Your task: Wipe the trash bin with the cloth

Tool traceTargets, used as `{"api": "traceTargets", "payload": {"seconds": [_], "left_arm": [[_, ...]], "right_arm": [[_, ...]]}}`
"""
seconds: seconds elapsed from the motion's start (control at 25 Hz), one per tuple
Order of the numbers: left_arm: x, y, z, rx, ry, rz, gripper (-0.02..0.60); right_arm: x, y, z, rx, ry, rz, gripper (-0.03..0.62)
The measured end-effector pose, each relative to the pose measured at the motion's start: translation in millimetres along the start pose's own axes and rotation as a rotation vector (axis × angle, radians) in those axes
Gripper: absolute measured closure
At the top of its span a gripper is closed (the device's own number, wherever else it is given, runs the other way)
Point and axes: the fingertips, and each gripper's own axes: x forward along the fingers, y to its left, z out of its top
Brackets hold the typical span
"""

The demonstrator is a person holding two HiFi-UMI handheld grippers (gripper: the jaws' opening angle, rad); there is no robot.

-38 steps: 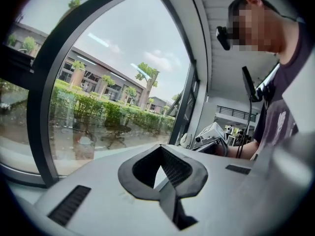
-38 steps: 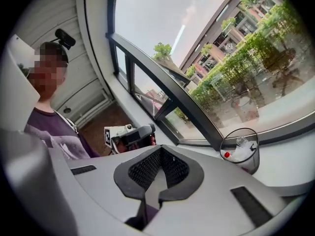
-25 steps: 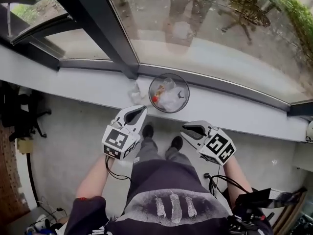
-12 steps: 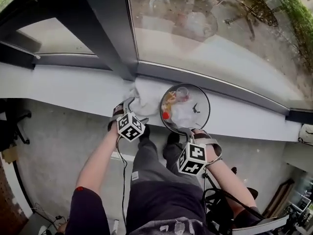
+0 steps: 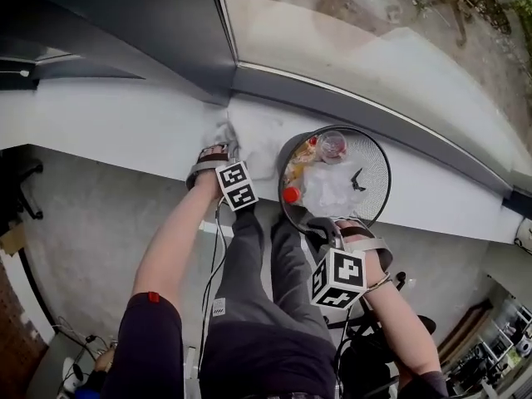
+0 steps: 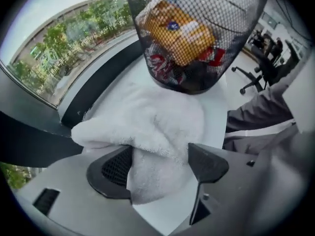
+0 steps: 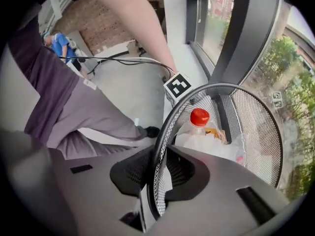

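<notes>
Left gripper (image 6: 160, 161) has its dark jaws drawn in on a thick fold of the fluffy white terry cloth (image 6: 147, 122), which lies bunched on the white window ledge (image 5: 125, 131) just beside the round black wire-mesh trash bin (image 5: 376, 171). Right gripper (image 7: 160, 173) is pinched onto the bin's near rim, one jaw inside the mesh and one outside. The bite on the cloth looks shallow and to one side, so lifting it could let the fold slip out, or drag loose fabric along the ledge rather than bring it onto the bin. The bin sits close to the ledge's front edge and is held at one point only; a hard wipe against its light mesh wall may tilt or swing it and spill the red-capped plastic bottle (image 7: 200, 117) and orange wrapper (image 6: 177, 31) inside.
</notes>
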Motion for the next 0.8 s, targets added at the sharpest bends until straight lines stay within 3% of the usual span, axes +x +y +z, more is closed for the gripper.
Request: {"api": "traceTargets", "payload": {"seconds": [0.08,0.12,0.16,0.2,0.32,0.36,0.44,0.52,0.68,0.8], "left_arm": [[-2.6,-2.2,-3.1,-0.033,-0.028,-0.038,0.267],[-4.6,1.3,-2.3,-0.071,-0.055,-0.032,0.338],[-8.8,9.5,0.7,-0.143,-0.095,-0.012,0.466],[-17.7,21.0,6.3,-0.253,-0.154,0.005,0.512],[-81.1,56.5,38.6,-0.655,-0.462,-0.031,0.52],[-106.1,64.0,51.0,-0.724,-0.565,-0.05,0.52],[-144.3,68.5,73.1,-0.738,-0.706,-0.076,0.52],[-167.1,63.4,92.8,-0.695,-0.781,-0.113,0.52],[-188.9,38.6,109.6,-0.604,-0.809,-0.174,0.52],[-208.8,5.7,110.3,-0.616,-0.85,-0.208,0.52]], "right_arm": [[-1.3,0.8,1.6,0.055,-0.038,0.026,0.531],[-1.8,0.6,0.9,0.079,-0.051,0.037,0.533],[-2.1,0.1,-0.2,0.097,-0.061,0.044,0.533],[-2.1,-0.4,-1.0,0.107,-0.068,0.048,0.533],[-1.3,-0.9,-1.8,0.105,-0.078,0.047,0.533],[-1.3,-1.1,-2.7,0.106,-0.077,0.049,0.533],[-1.8,-0.4,-5.4,0.114,-0.072,0.059,0.531],[-2.9,-0.6,-7.3,0.121,-0.066,0.062,0.531],[-5.1,-1.7,-1.8,0.128,-0.071,0.058,0.531],[-5.2,-0.2,1.1,0.143,-0.074,0.069,0.531]]}}
